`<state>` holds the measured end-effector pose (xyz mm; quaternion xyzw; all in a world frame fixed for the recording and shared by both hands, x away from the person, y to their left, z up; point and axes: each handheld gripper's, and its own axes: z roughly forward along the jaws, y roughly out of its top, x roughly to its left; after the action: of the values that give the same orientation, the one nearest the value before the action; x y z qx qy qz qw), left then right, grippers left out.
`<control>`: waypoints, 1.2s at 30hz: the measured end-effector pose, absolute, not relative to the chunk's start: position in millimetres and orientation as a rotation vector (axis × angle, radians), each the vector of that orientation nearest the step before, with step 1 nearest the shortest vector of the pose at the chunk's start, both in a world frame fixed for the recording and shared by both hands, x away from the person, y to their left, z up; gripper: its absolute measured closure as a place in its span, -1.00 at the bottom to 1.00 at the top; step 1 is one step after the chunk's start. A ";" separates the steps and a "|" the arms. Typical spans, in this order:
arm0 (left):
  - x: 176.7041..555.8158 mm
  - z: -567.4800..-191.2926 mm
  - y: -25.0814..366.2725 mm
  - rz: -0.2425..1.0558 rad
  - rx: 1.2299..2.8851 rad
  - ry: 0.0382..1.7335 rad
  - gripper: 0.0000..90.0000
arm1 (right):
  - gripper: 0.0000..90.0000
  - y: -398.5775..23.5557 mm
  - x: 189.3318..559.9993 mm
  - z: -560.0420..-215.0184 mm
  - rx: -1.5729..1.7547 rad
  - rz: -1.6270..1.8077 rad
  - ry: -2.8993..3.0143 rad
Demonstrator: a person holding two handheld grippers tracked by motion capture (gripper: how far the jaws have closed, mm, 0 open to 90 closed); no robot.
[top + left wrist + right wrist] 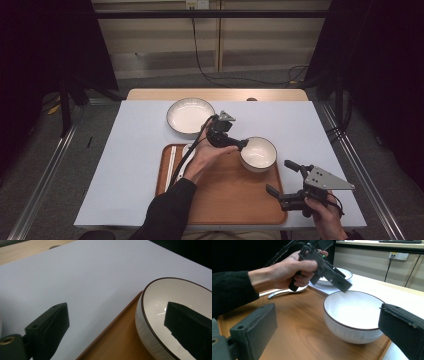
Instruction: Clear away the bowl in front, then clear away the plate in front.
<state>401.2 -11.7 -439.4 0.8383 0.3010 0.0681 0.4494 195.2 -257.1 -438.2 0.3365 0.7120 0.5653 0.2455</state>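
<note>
bowls: 1 point(258, 153) | plates: 1 point(189, 115) | trays: 1 point(227, 197) | spoons: 1 point(284, 291) | chopsticks: 1 pair point(171, 160) | counters: 1 point(135, 150) | claws: 2, left point(243, 144) and right point(280, 176) | hands: 2, left point(204, 159) and right point(327, 216)

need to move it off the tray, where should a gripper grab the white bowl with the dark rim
Grip the bowl by its thin upright rim, coming from above with one jaw inside and one outside. It sits upright and empty on the tray, and its rounded wall looks too wide to span. The left gripper already hovers open there.
</note>
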 end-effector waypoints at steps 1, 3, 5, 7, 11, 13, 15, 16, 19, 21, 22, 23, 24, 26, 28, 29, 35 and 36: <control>400.3 -438.8 -8.9 0.178 2.062 0.736 -0.90 | -0.96 -257.1 195.2 -438.1 0.920 1.540 1.944; 400.3 -437.1 -3.2 0.194 2.049 0.738 -0.92 | -0.96 -257.0 195.9 -438.2 0.914 1.542 1.941; 400.6 -436.2 2.1 0.204 2.037 0.744 -0.92 | -0.96 -257.3 195.8 -438.3 0.917 1.537 1.943; 400.5 -434.6 7.7 0.221 2.020 0.753 -0.93 | -0.96 -257.5 195.9 -438.4 0.912 1.535 1.943; 401.2 -432.0 18.6 0.247 2.014 0.772 -0.94 | -0.96 -257.5 196.0 -438.3 0.912 1.534 1.943; 402.1 -431.8 24.7 0.257 2.007 0.775 -0.94 | -0.96 -257.1 195.8 -438.3 0.918 1.533 1.941; 401.2 -430.7 32.5 0.294 1.987 0.780 -0.94 | -0.96 -257.0 195.5 -438.3 0.922 1.530 1.938; 401.2 -429.9 36.9 0.300 1.975 0.787 -0.94 | -0.96 -257.0 195.5 -438.3 0.921 1.530 1.940; 403.2 -427.5 47.5 0.329 1.958 0.809 -0.94 | -0.96 -257.0 195.6 -438.3 0.921 1.529 1.940; 404.6 -425.5 53.6 0.346 1.939 0.828 -0.94 | -0.96 -257.0 195.5 -438.3 0.918 1.530 1.939; 405.9 -424.0 57.8 0.356 1.938 0.821 -0.94 | -0.96 -256.8 195.1 -438.3 0.925 1.531 1.941; 406.5 -423.4 59.2 0.360 1.933 0.820 -0.94 | -0.96 -256.7 195.0 -438.3 0.926 1.532 1.940; 406.2 -422.1 61.0 0.375 1.934 0.824 -0.94 | -0.96 -256.7 195.2 -438.3 0.922 1.533 1.939; 407.4 -419.9 67.6 0.387 1.940 0.826 -0.94 | -0.96 -256.8 195.1 -438.3 0.923 1.531 1.941; 408.1 -418.4 71.4 0.391 1.917 0.837 -0.94 | -0.96 -257.1 195.0 -438.3 0.920 1.533 1.941; 408.5 -417.0 73.9 0.397 1.915 0.846 -0.94 | -0.96 -257.1 195.2 -438.2 0.921 1.531 1.940; 413.1 -411.0 89.6 0.417 1.891 0.869 -0.93 | -0.96 -257.2 196.6 -438.4 0.924 1.531 1.937; 414.1 -409.9 93.0 0.418 1.887 0.877 -0.93 | -0.96 -256.9 196.4 -438.5 0.927 1.527 1.940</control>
<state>414.1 93.0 -409.9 0.7761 0.3609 0.1719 0.4878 196.4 -256.9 -438.5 0.3402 0.7123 0.5608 0.2496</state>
